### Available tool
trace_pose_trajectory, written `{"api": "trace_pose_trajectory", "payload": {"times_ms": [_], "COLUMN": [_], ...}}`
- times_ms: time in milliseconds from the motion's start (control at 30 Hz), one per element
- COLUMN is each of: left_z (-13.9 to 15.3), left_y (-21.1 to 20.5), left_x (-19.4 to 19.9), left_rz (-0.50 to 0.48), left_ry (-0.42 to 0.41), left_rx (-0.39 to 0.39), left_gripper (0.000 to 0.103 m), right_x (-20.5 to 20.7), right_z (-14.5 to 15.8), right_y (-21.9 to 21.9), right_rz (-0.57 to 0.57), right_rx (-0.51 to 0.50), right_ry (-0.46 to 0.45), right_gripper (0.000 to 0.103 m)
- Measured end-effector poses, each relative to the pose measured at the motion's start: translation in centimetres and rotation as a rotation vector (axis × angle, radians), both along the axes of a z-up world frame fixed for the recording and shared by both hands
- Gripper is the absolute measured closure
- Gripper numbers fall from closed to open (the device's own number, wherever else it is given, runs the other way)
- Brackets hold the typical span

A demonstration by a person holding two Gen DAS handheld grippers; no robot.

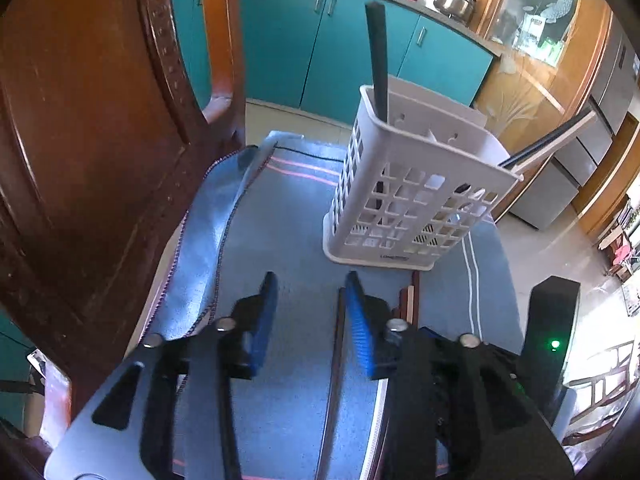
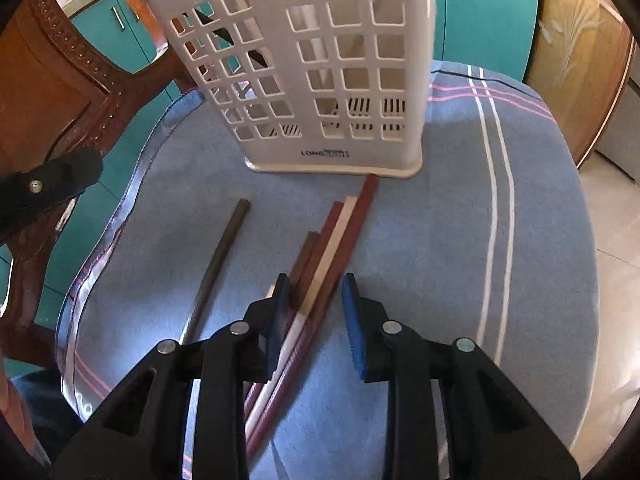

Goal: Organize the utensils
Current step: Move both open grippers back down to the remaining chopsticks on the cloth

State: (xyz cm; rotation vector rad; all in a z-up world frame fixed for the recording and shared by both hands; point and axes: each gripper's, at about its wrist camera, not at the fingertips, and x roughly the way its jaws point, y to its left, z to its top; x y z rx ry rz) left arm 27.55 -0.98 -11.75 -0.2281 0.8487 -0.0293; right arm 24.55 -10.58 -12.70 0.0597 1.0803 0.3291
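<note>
Left wrist view first: the left claw (image 1: 310, 280) stands partly spread and holds nothing, its blue pads (image 1: 267, 320) over bare blue cloth (image 1: 280, 216). A single dark chopstick (image 1: 334, 360) runs along the cloth just inside the right-hand pad, and a few reddish stick ends (image 1: 412, 300) peep out just beyond that same pad. Ahead and a little right of the claw stands the white basket (image 1: 404, 208), upright, with a dark handle (image 1: 378, 60) rising from its far left compartment and a pale stick (image 1: 556, 140) leaning out of its right side. To do this step well, I judge the claw should centre over the dark chopstick so that both pads straddle it before closing, gripping near the middle so it hangs balanced. The claw slopes down toward the cloth, with a wooden chair back (image 1: 100, 120) close on its left. Right wrist view next: the right claw (image 2: 314, 280) is narrowly parted and empty, tipped steeply down over a bundle of red and white chopsticks (image 2: 332, 248) that lies between its pads and runs ahead to the foot of the basket (image 2: 332, 80). The left pad (image 2: 280, 312) sits over the bundle's edge. Left of the claw, well apart, lies the dark chopstick (image 2: 220, 256). Taking the bundle cleanly would, I think, want a shift left so that no stick slips out.
</note>
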Motion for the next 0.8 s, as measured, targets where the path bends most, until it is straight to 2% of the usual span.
{"api": "trace_pose_trajectory", "payload": {"times_ms": [200, 267, 533, 800], "left_z": [-0.7, -1.0, -1.8, -2.2], "left_y": [0.5, 0.6, 0.0, -0.7], "left_x": [0.4, 0.5, 0.6, 0.7], "left_rz": [0.025, 0.032, 0.016, 0.001], "left_ry": [0.035, 0.047, 0.069, 0.083], "left_rx": [0.014, 0.014, 0.045, 0.059], "left_gripper": [0.064, 0.064, 0.059, 0.055], "right_x": [0.6, 0.9, 1.3, 1.6], "right_z": [-0.1, 0.0, 0.4, 0.3], "right_y": [0.4, 0.0, -1.6, -4.0], "right_rz": [-0.025, -0.037, -0.028, -0.065], "right_rx": [0.037, 0.051, 0.019, 0.018], "right_ry": [0.0, 0.013, 0.067, 0.059], "right_gripper": [0.074, 0.077, 0.079, 0.078]}}
